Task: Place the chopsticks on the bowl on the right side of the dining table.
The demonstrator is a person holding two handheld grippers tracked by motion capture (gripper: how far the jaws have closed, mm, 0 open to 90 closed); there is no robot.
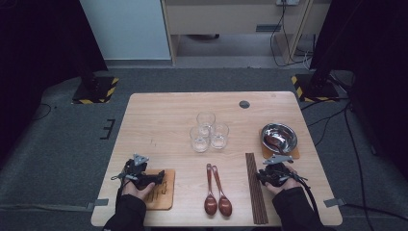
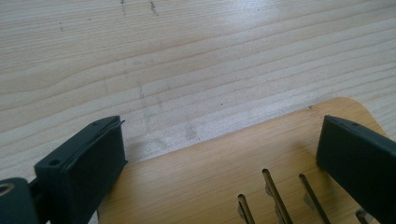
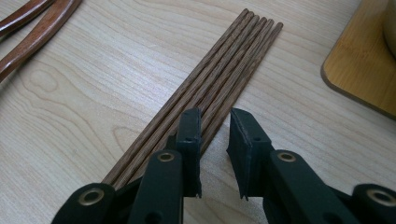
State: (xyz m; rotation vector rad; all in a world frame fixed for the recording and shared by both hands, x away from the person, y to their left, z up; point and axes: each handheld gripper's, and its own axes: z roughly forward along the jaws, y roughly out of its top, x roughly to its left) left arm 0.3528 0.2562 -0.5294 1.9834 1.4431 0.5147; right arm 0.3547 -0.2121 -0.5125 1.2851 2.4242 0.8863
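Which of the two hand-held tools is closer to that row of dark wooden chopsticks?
The right tool. Its jaws sit directly over the dark wooden chopsticks, narrowly parted. The left tool is across the table, over a slotted wooden board.

Three clear drinking glasses (image 1: 209, 131) stand bunched together, touching, at the middle of the pale wooden table (image 1: 163, 120). To the right of the glasses a shiny round metal bowl (image 1: 279, 137) sits on a light wooden coaster (image 1: 294, 154) near the table's right edge, and beyond the glasses, toward the far edge, a small dark round cap (image 1: 244, 104) is set in the tabletop. Nearer than the glasses, two reddish-brown wooden spoons (image 1: 216, 192) lie side by side, bowls toward the near edge and handles pointing back toward the glasses.
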